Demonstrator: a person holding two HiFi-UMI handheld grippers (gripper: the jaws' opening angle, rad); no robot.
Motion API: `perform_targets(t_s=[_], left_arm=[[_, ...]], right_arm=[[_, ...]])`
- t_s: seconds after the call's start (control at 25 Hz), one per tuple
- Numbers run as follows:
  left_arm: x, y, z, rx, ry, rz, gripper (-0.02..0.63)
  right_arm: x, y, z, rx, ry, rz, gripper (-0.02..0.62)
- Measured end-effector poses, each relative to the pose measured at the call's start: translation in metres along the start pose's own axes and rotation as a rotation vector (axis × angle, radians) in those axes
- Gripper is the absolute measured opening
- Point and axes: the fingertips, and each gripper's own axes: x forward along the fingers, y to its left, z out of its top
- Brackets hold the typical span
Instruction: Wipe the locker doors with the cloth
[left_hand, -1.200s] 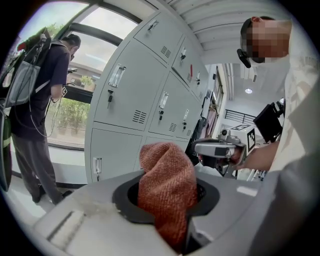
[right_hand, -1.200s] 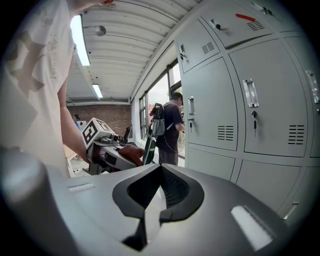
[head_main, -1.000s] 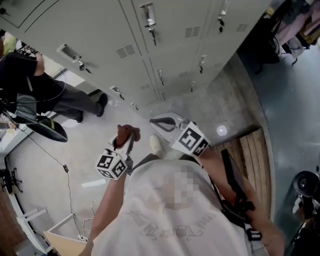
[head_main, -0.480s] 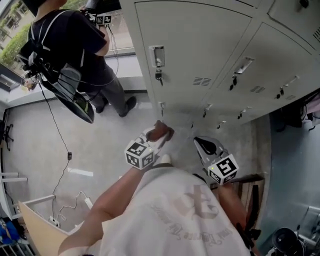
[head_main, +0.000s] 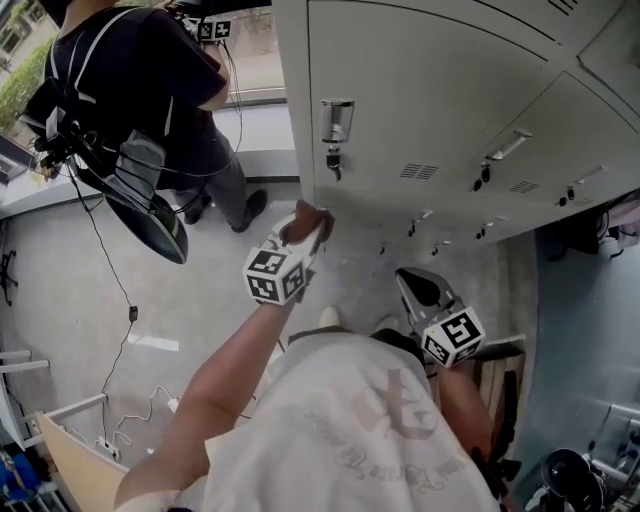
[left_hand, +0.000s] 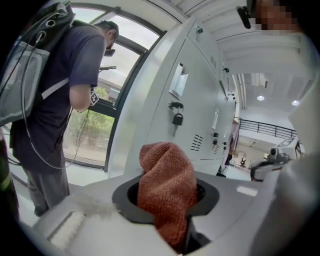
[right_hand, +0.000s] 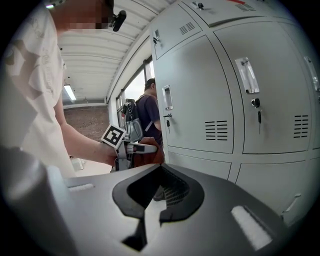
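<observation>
A rust-red cloth (head_main: 305, 225) is bunched in my left gripper (head_main: 300, 238), which is shut on it. The cloth sits at the lower left corner of a pale grey locker door (head_main: 430, 90), just below its handle and padlock (head_main: 335, 160); contact is unclear. In the left gripper view the cloth (left_hand: 167, 175) bulges up from between the jaws of the left gripper (left_hand: 175, 227), with the locker door (left_hand: 192, 115) just ahead. My right gripper (head_main: 420, 290) hangs lower and to the right, shut and empty. The right gripper (right_hand: 152, 205) faces the locker doors (right_hand: 200, 100) and sees the cloth (right_hand: 147, 152).
A person in dark clothes with a backpack (head_main: 140, 110) stands close on the left by the window, also seen as a person (left_hand: 50, 100) in the left gripper view. More locker doors (head_main: 560, 150) run to the right. Cables (head_main: 130, 310) trail over the floor at left.
My left gripper has risen with the cloth from low in front of me up to the locker door's lower left corner. The right gripper stayed low on the right.
</observation>
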Motion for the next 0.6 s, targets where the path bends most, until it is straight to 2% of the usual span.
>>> perform_targets(t_s=[0.12,0.32,0.48,0.6], left_arm=[[0.009,0.022,0.022,0.007,-0.015,0.082,0.120],[0.029,0.046,0.042,-0.019,-0.032,0.171,0.127],[0.037,0.047,0.048,-0.029,-0.022,0.229,0.132],[0.041,0.043,0.046,0.014,0.001,0.284,0.130]], right_arm=[[0.005,-0.003,0.002,0.021,-0.008,0.001,0.008],[0.013,-0.019,-0.001,0.038,-0.011,0.015,0.008],[0.011,-0.035,0.001,0.052,-0.012,0.017,0.008],[0.008,-0.045,0.006,0.061,-0.018,0.017,0.008]])
